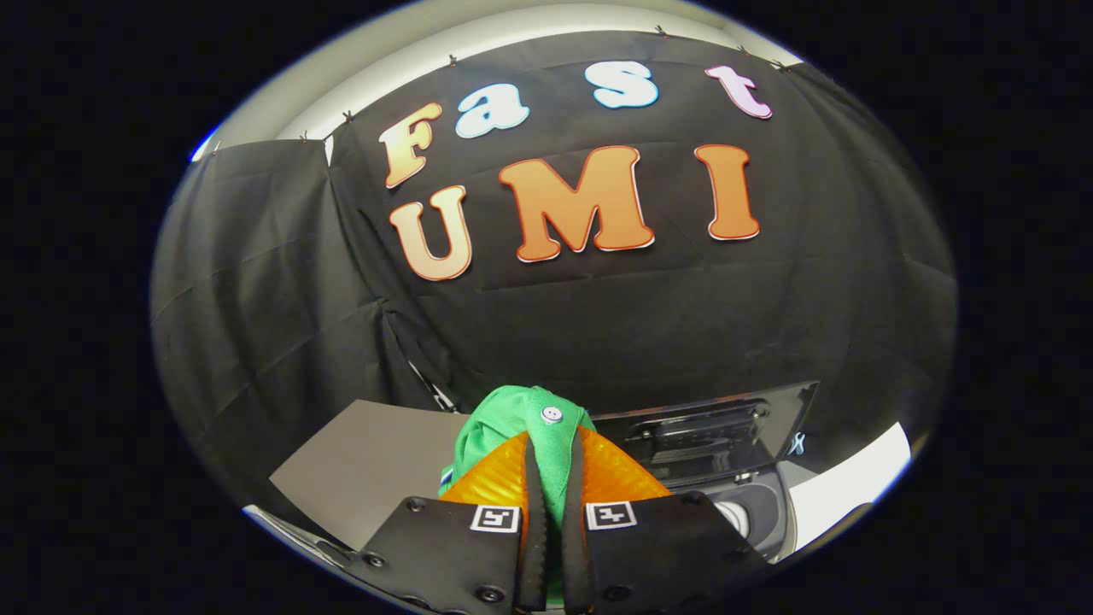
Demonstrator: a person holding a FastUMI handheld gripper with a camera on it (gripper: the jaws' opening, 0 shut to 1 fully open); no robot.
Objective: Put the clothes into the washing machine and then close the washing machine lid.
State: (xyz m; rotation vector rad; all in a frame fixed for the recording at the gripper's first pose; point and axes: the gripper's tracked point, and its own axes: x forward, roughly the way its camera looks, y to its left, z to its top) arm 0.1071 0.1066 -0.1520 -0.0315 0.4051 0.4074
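Furthest left lies a flat grey table surface point(367, 465), running back to the black cloth wall point(256, 299) of the booth, where the cloth hangs in folds and a seam drops down toward the table's far corner.

Next comes the gripper point(552, 478), held above the table. Its two fingers point(499, 478) stand close together, pinching a bright green cloth garment point(504, 427) between them. The fabric is squeezed into the narrow gap between the fingers and bulges up and out past their tips in a rounded bunch. A small white button point(552, 415) sits on the top of that bunch, just ahead of the fingertips. A little more green cloth, with a striped edge, peeks out below the left finger.

To the right of the fingers and beyond them stands the washing machine's glossy black lid point(726, 418), raised and tilted back toward the cloth wall. Below the lid, the round dark opening of the washing machine point(756, 517) shows, with a pale rim inside it. The machine's white top point(854, 483) stretches away to the right.
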